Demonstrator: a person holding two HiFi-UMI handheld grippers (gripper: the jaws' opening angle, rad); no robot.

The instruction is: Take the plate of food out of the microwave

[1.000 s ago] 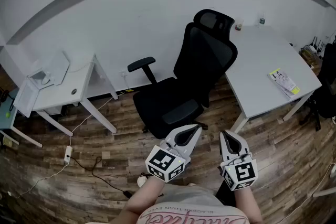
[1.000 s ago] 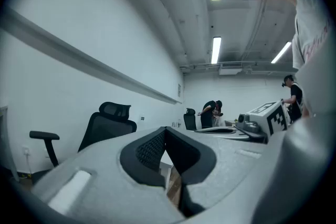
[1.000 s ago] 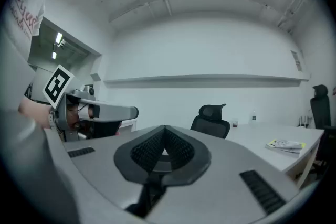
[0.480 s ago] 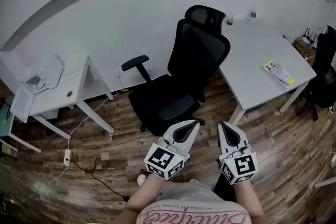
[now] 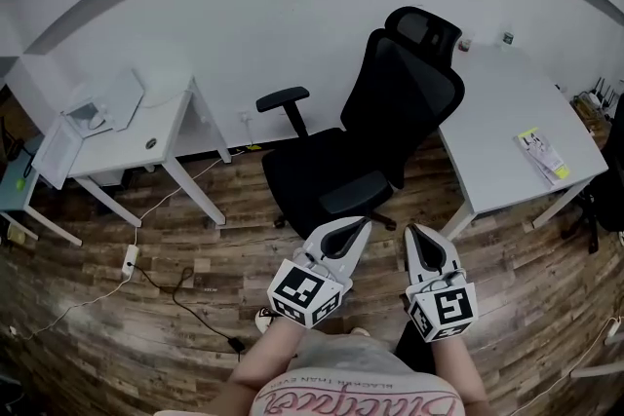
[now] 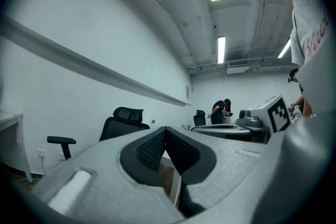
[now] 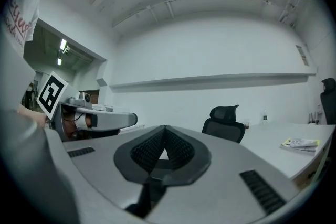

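Note:
Neither a microwave nor a plate of food shows in any view. In the head view my left gripper (image 5: 361, 223) and right gripper (image 5: 413, 231) are held side by side in front of the person's body, above the wooden floor, pointing toward a black office chair (image 5: 375, 141). Both are shut with nothing between the jaws. The left gripper view shows its own jaws (image 6: 166, 129) closed tip to tip, with the chair (image 6: 122, 122) beyond them. The right gripper view shows its closed jaws (image 7: 164, 128) and the same chair (image 7: 224, 122) by a white wall.
A white desk (image 5: 492, 117) with a booklet (image 5: 541, 154) stands at the right. Another white desk (image 5: 146, 143) stands at the left, carrying a white device (image 5: 102, 108). A power strip (image 5: 130, 257) and cables lie on the floor. People (image 6: 221, 111) stand far off.
The head view has swung: chair and desks first slid left, then back right and lower in the picture. Both grippers stay shut and side by side.

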